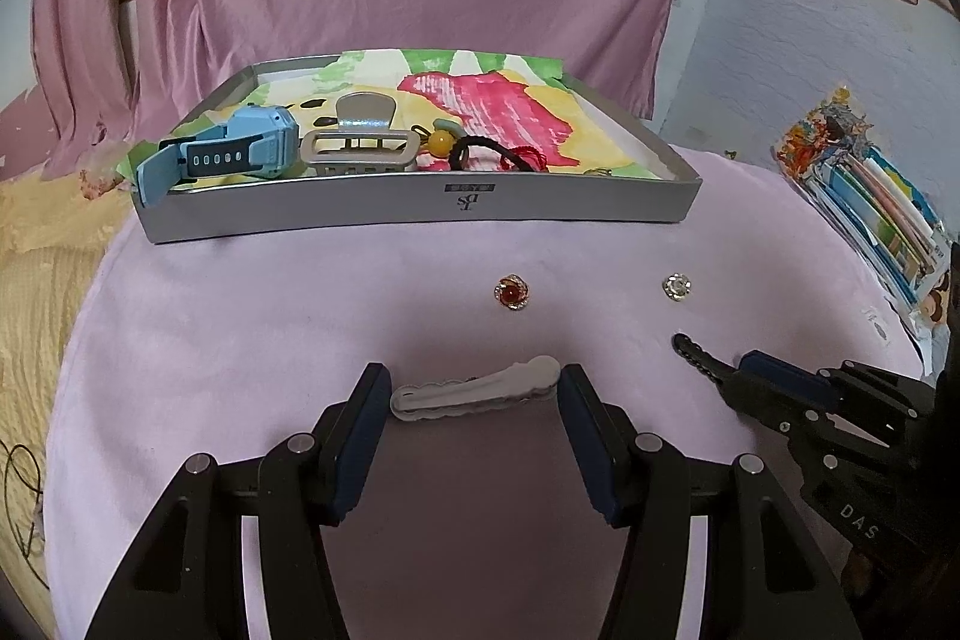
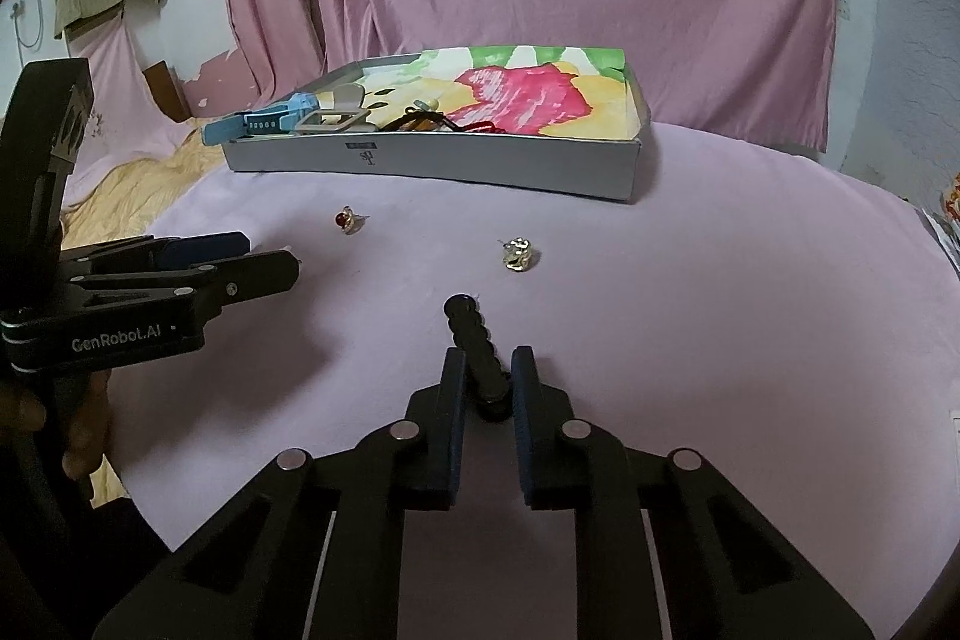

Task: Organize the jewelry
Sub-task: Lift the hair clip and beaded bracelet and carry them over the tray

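Left gripper (image 1: pixel 471 394) spread around grey clip (image 1: pixel 477 388), right gripper (image 2: pixel 487 370) clamping black clip (image 2: pixel 477 346)

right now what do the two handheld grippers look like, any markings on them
Both are matte black linkage grippers with round silver pivot pins and dark blue pads on the inner faces of the fingers. The left gripper shows white "GenRobot.AI" lettering on its body in the right wrist view. The right gripper has white letters reading "DAS" on its side in the left wrist view. No cables show.

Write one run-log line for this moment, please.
left gripper: open around grey clip | right gripper: shut on black clip | two rings on cloth | tray: watch, claw clip
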`<state>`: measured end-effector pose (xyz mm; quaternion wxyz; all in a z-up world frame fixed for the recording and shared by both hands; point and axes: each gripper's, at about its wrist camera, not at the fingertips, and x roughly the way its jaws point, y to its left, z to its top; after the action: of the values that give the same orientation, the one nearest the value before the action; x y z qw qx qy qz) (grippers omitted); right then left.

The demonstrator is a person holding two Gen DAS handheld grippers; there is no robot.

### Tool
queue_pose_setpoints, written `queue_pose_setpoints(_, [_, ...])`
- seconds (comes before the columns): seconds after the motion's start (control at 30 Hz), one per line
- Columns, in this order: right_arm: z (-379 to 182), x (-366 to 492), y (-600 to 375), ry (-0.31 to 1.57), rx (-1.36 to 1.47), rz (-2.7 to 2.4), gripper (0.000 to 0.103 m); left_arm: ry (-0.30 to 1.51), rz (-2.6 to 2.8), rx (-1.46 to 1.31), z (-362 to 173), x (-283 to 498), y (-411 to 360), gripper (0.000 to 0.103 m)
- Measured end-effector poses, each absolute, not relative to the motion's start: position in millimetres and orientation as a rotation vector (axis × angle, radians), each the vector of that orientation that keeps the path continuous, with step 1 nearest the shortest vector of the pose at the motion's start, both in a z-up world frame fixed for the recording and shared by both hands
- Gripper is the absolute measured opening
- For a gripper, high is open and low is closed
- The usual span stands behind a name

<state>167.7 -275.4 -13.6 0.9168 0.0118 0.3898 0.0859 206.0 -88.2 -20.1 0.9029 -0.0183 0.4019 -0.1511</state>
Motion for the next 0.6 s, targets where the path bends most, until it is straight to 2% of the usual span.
queue_pose_setpoints(0.6, [11,182,-272,0.686,0.025,0.201,0.013,0.696,-0.292,-0.065,16,214,-75,0.055])
